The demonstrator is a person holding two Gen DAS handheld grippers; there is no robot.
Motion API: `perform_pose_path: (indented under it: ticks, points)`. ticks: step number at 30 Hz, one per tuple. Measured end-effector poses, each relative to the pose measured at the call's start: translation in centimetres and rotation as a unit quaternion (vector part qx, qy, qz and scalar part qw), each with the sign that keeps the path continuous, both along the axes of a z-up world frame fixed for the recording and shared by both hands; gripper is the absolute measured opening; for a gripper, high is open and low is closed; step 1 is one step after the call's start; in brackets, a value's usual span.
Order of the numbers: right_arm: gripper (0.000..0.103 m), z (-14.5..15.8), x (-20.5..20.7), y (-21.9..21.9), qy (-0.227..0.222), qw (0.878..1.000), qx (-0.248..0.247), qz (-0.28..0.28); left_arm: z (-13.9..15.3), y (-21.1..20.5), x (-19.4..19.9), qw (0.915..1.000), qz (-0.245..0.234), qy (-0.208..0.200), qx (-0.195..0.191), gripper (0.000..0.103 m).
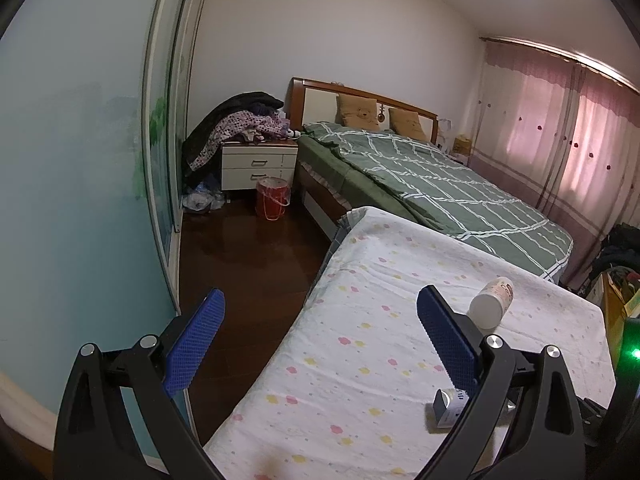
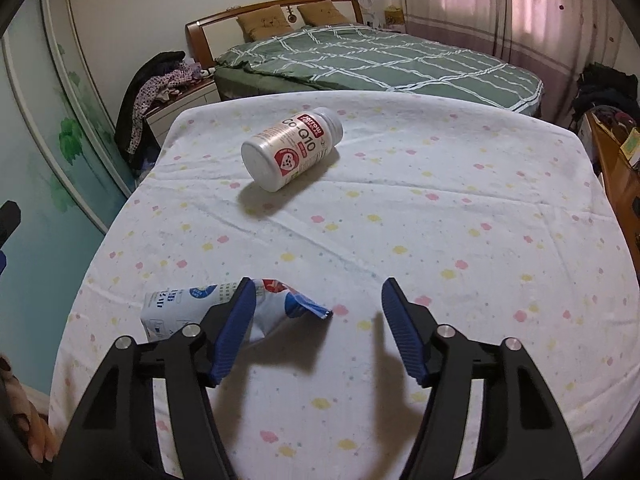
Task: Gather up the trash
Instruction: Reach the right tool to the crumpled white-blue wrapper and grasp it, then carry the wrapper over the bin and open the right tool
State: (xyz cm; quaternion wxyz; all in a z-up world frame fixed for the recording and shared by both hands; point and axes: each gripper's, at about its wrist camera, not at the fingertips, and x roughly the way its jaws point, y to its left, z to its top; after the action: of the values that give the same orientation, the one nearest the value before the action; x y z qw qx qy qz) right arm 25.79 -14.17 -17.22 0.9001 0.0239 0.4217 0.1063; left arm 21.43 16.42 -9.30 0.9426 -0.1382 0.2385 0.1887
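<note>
A white pill bottle (image 2: 292,148) with a red and white label lies on its side on the flowered table cloth (image 2: 440,200). A crumpled blue and white carton (image 2: 180,304) lies near the front left. My right gripper (image 2: 318,294) hangs open just above the cloth. Its left finger (image 2: 236,320) covers the carton's middle, and the carton's torn end pokes into the gap. In the left wrist view the bottle (image 1: 490,304) and the carton (image 1: 450,406) lie behind the right finger. My left gripper (image 1: 320,296) is open and empty over the table's left edge.
A red bucket (image 1: 272,198) stands on the dark wood floor beside a white nightstand (image 1: 258,166) piled with clothes. A bed with a green checked cover (image 1: 440,192) lies beyond the table. A wardrobe (image 1: 80,160) runs along the left, curtains (image 1: 580,140) on the right.
</note>
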Motion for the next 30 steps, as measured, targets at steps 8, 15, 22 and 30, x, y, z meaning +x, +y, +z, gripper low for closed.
perform_pose_path:
  ticks: [8, 15, 22, 30]
  points:
    - [0.028, 0.2, -0.4, -0.7, -0.006, 1.0, 0.021, -0.005, 0.0, -0.2, 0.0, 1.0, -0.005, 0.002, 0.003, 0.095]
    - [0.022, 1.8, -1.6, -2.5, -0.034, 0.999, 0.033, -0.022, 0.1, -0.5, 0.2, 0.9999, -0.013, 0.003, 0.01, 0.095]
    - [0.022, 3.2, -3.7, -7.9, -0.06, 0.994, 0.04, -0.077, 0.0, -1.5, 0.3, 0.9993, -0.032, 0.005, 0.021, 0.095]
    - [0.022, 3.4, -6.9, -18.8, -0.088, 0.973, 0.024, -0.21, 0.2, -2.8, 0.5, 0.9978, -0.054, 0.005, 0.04, 0.095]
